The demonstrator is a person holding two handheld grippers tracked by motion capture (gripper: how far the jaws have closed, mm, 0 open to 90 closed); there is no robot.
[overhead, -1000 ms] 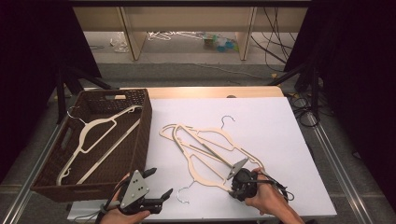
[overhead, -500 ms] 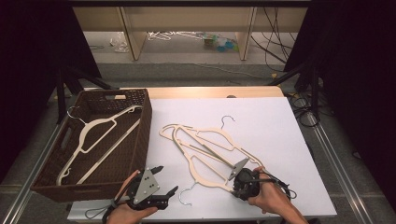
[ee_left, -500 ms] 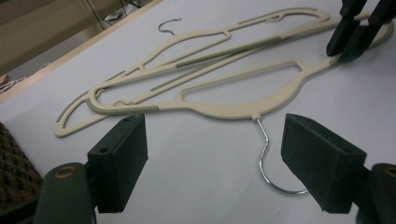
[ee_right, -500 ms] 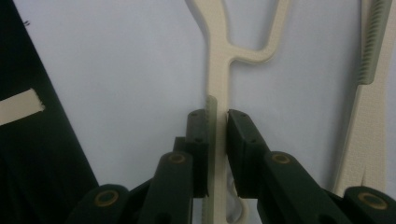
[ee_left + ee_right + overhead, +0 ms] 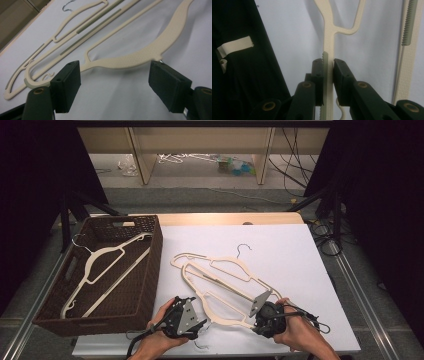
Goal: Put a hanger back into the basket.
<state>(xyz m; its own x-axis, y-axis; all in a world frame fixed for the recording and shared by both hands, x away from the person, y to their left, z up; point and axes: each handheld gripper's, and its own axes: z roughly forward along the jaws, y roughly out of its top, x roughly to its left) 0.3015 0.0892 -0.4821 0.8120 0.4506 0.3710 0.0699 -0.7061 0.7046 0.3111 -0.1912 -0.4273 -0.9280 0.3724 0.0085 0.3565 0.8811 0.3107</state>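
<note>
Far left sits the wicker basket (image 5: pixel 150 265) w/ one cream hanger (image 5: pixel 107 265) lying in it already, well off to the left gripper's (image 5: pixel 192 327) outer side.

That left gripper hovers low over the white tabletop (image 5: pixel 290 260), jaws spread but just been narrowing, nothing btwn the pads yet. In the left gripper view the near hanger's (image 5: pixel 130 58) broad curved shoulder lies straight ahead of the jaws, just beyond the pads (image 5: pixel 67 85). Best move imo: ease fwd so the shoulder slides btwn the pads, then squeeze on the flat wide part, not the thin bar.

Btwn the two grippers lie the loose hangers, overlapping each other, hooks pointing away.

Right gripper (image 5: pixel 262 317) is clamped tight on the near hanger's (image 5: pixel 329 50) thin end, right where the ribbed grey strip runs; the right gripper view shows both pads pinching it edge-on. Keep that grip steady & level so the hanger doesn't twist or drag its neighbour (image 5: pixel 408 50) when both ends lift toward the basket.
</note>
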